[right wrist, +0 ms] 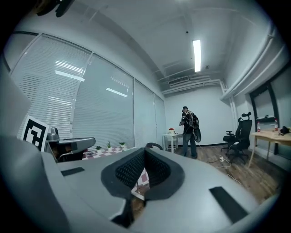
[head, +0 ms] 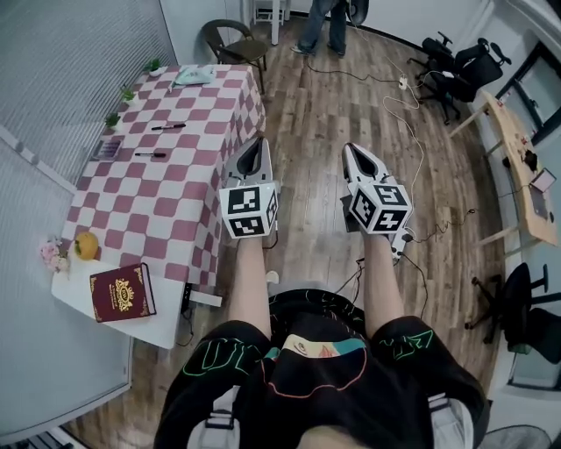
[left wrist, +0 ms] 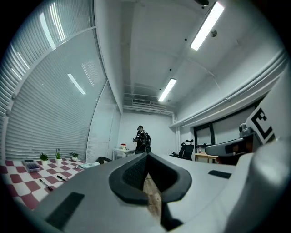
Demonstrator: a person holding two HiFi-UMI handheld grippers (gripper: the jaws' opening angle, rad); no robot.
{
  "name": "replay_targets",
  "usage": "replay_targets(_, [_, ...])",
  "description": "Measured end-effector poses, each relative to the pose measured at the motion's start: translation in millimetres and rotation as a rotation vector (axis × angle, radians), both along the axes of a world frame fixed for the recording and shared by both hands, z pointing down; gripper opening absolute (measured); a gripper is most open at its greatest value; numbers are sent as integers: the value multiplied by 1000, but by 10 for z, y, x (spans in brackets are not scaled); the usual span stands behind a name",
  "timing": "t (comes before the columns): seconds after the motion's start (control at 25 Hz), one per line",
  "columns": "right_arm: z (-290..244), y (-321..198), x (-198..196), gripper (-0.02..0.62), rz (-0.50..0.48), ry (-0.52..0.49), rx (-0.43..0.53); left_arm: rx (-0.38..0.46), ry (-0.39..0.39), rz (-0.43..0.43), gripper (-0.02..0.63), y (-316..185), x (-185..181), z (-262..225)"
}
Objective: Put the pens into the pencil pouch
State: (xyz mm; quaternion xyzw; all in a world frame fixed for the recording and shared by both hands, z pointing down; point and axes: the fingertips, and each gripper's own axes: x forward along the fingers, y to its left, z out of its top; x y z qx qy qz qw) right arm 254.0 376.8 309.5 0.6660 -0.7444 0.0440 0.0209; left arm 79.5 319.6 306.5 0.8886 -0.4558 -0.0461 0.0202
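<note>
A person stands on a wooden floor (head: pixel 307 114) beside a counter (head: pixel 175 202) covered with a red-and-white checked cloth, at the left of the head view. The left hand-held gripper (head: pixel 254 146) and the right hand-held gripper (head: pixel 358 151) are held level side by side at mid-frame, over the floor and clear of the counter. Each has its jaws pressed together with nothing between them.

Two pens lie on the cloth in the upper left, one pen (head: pixel 166 127) above the other pen (head: pixel 151 154), a little apart. A pale pouch (head: pixel 193 77) rests at the counter's far end, well away from both. A small dark rectangular item (head: pixel 107 149) sits just left of the lower pen. Potted plants (head: pixel 128 93) line the far left edge. A red book (head: pixel 123 292) and an orange (head: pixel 86 245) occupy the near end. A second person (head: pixel 323 26) stands at the top of the frame.
</note>
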Motion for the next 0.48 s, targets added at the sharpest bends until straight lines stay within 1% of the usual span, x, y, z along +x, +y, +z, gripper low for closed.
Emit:
replay_targets(0.16, [6, 29, -9, -2, -7, 4, -3, -6, -2, 28, -5, 75, 32, 46])
replay_targets(0.36, [24, 100, 122, -2, 22, 3, -12, -27, -29, -1, -5, 38, 46, 103])
replay_targets(0.48, [-4, 146, 237, -2, 45, 5, -6, -35, -12, -7, -5, -12, 88, 112])
